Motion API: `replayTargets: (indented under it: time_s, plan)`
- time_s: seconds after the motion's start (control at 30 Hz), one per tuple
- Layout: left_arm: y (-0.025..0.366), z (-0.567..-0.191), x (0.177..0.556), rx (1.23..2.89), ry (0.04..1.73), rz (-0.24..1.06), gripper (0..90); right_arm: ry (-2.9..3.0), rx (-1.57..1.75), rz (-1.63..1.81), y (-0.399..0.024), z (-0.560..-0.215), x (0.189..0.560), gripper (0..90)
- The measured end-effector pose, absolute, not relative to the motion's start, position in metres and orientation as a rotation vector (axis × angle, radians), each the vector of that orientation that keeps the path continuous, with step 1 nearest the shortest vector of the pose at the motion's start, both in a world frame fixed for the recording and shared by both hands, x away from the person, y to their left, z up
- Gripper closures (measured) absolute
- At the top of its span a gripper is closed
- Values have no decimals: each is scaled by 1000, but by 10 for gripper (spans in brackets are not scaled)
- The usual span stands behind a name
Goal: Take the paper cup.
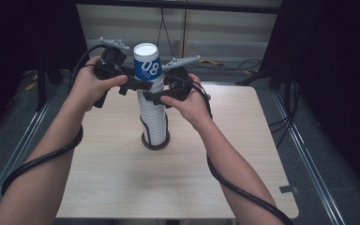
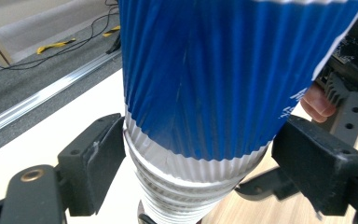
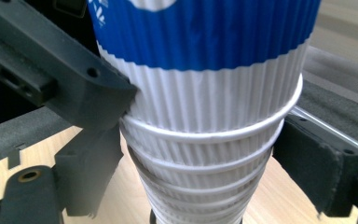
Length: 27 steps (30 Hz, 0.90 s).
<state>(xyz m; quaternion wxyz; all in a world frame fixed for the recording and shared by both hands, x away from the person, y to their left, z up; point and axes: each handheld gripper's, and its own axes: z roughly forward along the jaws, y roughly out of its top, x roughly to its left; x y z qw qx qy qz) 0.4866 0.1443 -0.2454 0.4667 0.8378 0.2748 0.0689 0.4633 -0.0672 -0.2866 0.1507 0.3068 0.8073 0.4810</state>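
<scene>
A tall stack of upturned white ribbed paper cups [image 1: 153, 119] stands on a black ring base [image 1: 155, 145] in the middle of the table. The top cup [image 1: 147, 63] is blue with "08" in white. My left gripper [image 1: 138, 86] comes in from the left and is shut on the blue cup's lower rim [image 2: 196, 116], a pad on each side. My right gripper [image 1: 158, 97] reaches in from the right just below it. Its pads press on the white cups [image 3: 205, 154] under the top one, and the left gripper's jaw crosses in front.
The light wooden table [image 1: 122, 183] has metal rails along its left [image 1: 16, 140] and right sides. Cables and yellow tape lie on the grey floor [image 1: 225, 63] beyond the far edge. Each gripper's black cable trails back along the forearm.
</scene>
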Motion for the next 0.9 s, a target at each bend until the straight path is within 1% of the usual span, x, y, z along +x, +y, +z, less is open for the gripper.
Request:
replayTargets:
  time_s: [0.17,0.2,0.33,0.4,0.47,0.57,0.77,0.9]
  plan:
    - [142,-243,487,2040,670,193,164,2310,857,1366,-66,-287,462,174]
    - [141,-243,487,2045,668,196,161,2310,852,1356,-66,-287,461,191]
    - [138,-243,488,2043,686,194,151,2305,846,1358,-67,-288,461,192]
    - [137,-243,487,2044,689,199,152,2304,850,1363,-68,-288,460,182]
    - [137,-243,487,2044,689,201,152,2303,871,1405,-69,-288,461,151]
    - [137,-242,487,2054,687,201,154,2304,896,1421,-68,-287,462,142]
    - [136,-240,486,2068,687,222,164,2290,844,1359,-65,-289,461,178]
    - [137,-237,485,2057,685,239,183,2288,851,1367,-66,-289,461,179]
